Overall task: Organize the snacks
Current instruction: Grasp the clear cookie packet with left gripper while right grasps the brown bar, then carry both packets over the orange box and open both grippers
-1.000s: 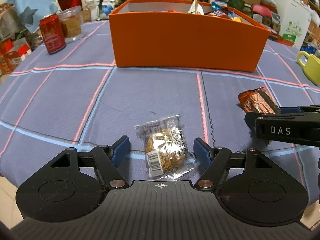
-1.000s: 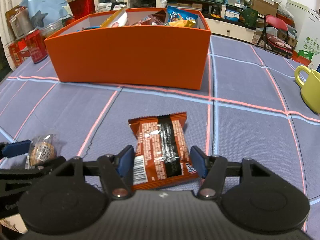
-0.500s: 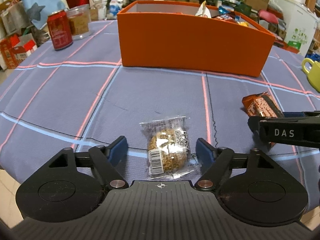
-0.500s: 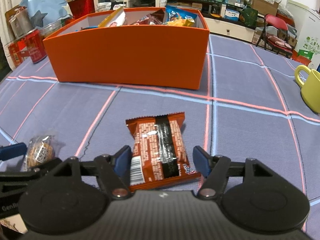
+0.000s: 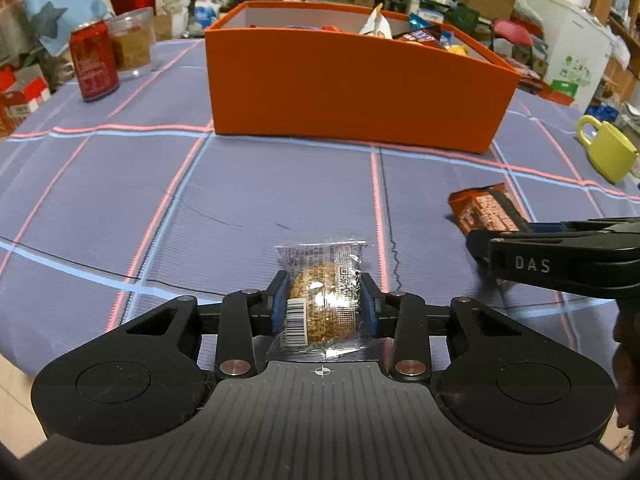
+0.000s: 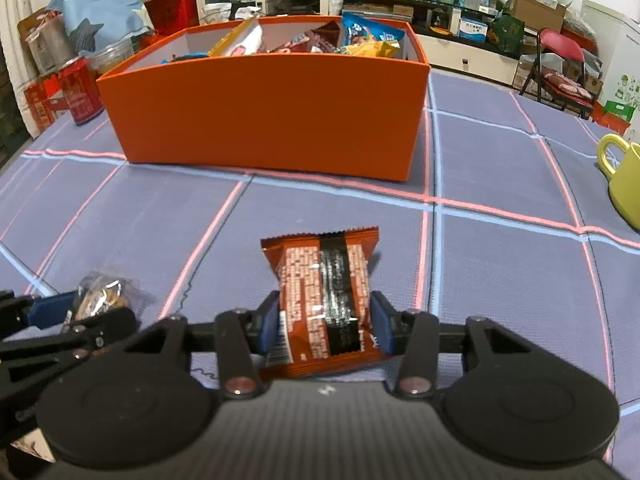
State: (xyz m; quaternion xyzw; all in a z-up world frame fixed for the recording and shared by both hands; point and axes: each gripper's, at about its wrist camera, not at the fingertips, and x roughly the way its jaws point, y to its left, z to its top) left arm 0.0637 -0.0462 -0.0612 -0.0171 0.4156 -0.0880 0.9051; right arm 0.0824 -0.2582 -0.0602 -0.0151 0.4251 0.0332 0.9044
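My left gripper (image 5: 324,306) is shut on a round brown cookie in a clear wrapper (image 5: 320,304), just above the blue checked tablecloth. My right gripper (image 6: 325,322) is shut on an orange-brown snack packet (image 6: 324,292). The packet also shows at the right of the left wrist view (image 5: 484,210), and the cookie at the left of the right wrist view (image 6: 100,296). An orange box (image 5: 352,92) holding several snack bags stands ahead in the middle of the table; it also shows in the right wrist view (image 6: 268,116).
A red can (image 5: 94,66) and a clear jar (image 5: 130,44) stand at the far left. A yellow-green mug (image 5: 608,152) stands at the right, also in the right wrist view (image 6: 626,176). Cluttered shelves, boxes and a red chair (image 6: 560,64) lie beyond the table.
Both grippers were open around their snacks. Both have closed: the left on the cookie, the right on the orange-brown packet. Both snacks look slightly raised.
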